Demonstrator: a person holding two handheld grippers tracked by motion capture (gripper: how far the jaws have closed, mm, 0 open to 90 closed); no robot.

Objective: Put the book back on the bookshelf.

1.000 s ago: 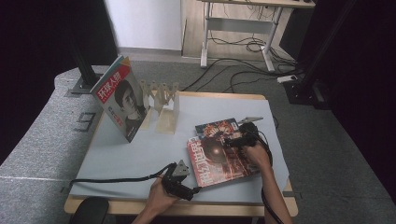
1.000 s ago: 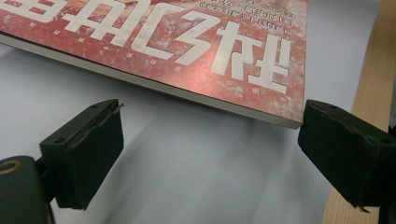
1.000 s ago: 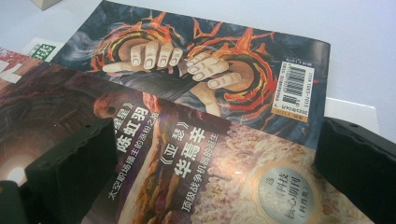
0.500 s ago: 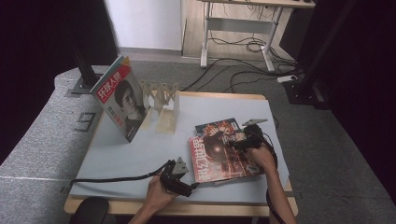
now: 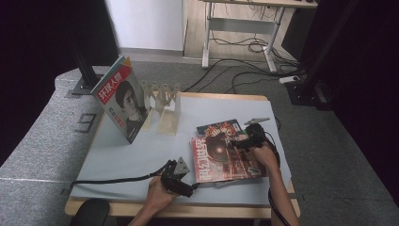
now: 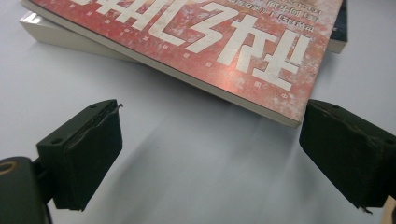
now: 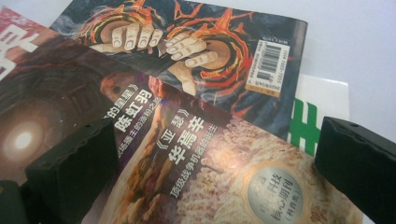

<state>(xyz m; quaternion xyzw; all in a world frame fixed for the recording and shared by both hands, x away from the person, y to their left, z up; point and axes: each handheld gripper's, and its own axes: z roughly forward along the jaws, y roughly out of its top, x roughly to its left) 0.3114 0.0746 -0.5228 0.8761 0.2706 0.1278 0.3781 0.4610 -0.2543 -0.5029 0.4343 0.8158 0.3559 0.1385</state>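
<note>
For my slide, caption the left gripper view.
Open left claw poised at the corner of a red magazine on the pale table.

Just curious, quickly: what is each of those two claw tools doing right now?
Left gripper: open, holding nothing, jaws by the red magazine.
Right gripper: open, holding nothing, jaws above that magazine.

Glossy paper cover of red magazine

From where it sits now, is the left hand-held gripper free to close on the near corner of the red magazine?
Probably yes. The left hand-held gripper is open, the red magazine has its corner just ahead between the jaws, and only bare table lies between.
</note>
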